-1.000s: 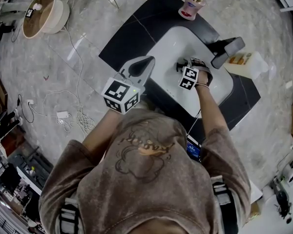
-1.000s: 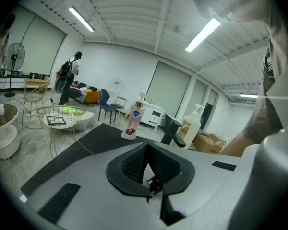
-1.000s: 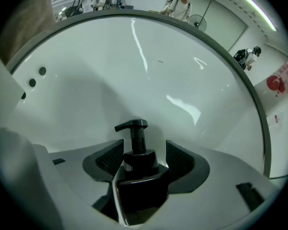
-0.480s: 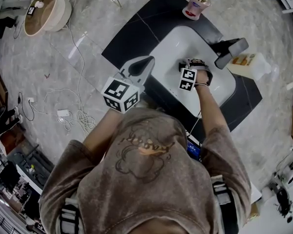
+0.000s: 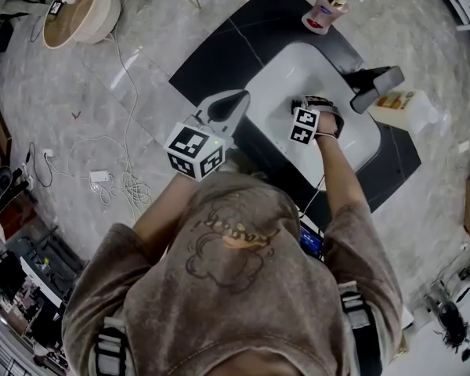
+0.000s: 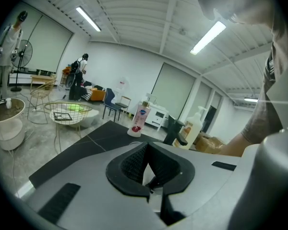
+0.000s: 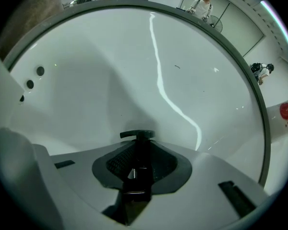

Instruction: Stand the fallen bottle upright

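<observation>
My right gripper (image 5: pixel 304 108) points steeply down into the white sink basin (image 5: pixel 286 73). Its jaws are closing, and a black drain plug (image 7: pixel 137 135) with a flat round cap stands between the pads (image 7: pixel 119 163), which touch its stem. My left gripper (image 5: pixel 230 105) hovers over the basin's near left rim, shut on nothing (image 6: pixel 146 150). A pink-labelled pump bottle (image 5: pixel 327 9) (image 6: pixel 139 121) stands upright on the black counter behind the basin. A white pump bottle with an orange label (image 5: pixel 399 105) (image 6: pixel 194 128) stands upright by the black tap (image 5: pixel 374 88). No fallen bottle shows.
The black counter (image 5: pixel 211 61) surrounds the basin, with grey marble floor around it. A round beige basket (image 5: pixel 72 12), a wire chair (image 6: pixel 67 113) and a loose white cable (image 5: pixel 113 180) lie to the left. People stand far off in the room.
The right gripper's jaws have drawn together around the plug in the basin. Both hands stay about where they were; the view has shifted slightly.
</observation>
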A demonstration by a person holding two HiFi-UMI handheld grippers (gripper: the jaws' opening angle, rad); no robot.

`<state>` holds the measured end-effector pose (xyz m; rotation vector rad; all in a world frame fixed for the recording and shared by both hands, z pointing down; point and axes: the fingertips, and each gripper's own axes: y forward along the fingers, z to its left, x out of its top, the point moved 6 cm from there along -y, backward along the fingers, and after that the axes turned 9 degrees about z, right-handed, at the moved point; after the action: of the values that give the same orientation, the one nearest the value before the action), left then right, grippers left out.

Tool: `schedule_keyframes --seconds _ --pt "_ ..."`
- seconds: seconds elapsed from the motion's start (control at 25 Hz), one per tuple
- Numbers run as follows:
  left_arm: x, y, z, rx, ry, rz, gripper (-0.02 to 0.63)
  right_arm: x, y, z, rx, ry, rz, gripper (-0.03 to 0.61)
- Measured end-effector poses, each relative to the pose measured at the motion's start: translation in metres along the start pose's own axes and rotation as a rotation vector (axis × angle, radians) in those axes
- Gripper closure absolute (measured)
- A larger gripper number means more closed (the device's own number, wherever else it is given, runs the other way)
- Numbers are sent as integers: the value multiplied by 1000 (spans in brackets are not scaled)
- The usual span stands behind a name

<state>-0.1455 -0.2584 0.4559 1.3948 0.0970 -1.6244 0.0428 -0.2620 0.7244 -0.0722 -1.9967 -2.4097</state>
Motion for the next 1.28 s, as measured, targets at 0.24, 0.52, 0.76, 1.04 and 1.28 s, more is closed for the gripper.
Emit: schedule_keyframes --seconds 0.24,0.52,0.76,1.04,1.28 --pt "-4 -7 4 19 -12 -3 595 3 9 0 -9 -37 66 486" --pt "-6 -12 4 23 -12 -6 595 1 5 -4 -24 19 51 489" --pt "-6 -11 0 9 -10 -7 595 -9 -19 -14 -66 172 -46 492" --pt "-7 -7 -9 -15 6 -3 595 -20 -37 -17 -148 291 -129 494" --pt "-8 -6 -15 -27 16 3 595 -34 -52 -15 -211 417 -184 495"
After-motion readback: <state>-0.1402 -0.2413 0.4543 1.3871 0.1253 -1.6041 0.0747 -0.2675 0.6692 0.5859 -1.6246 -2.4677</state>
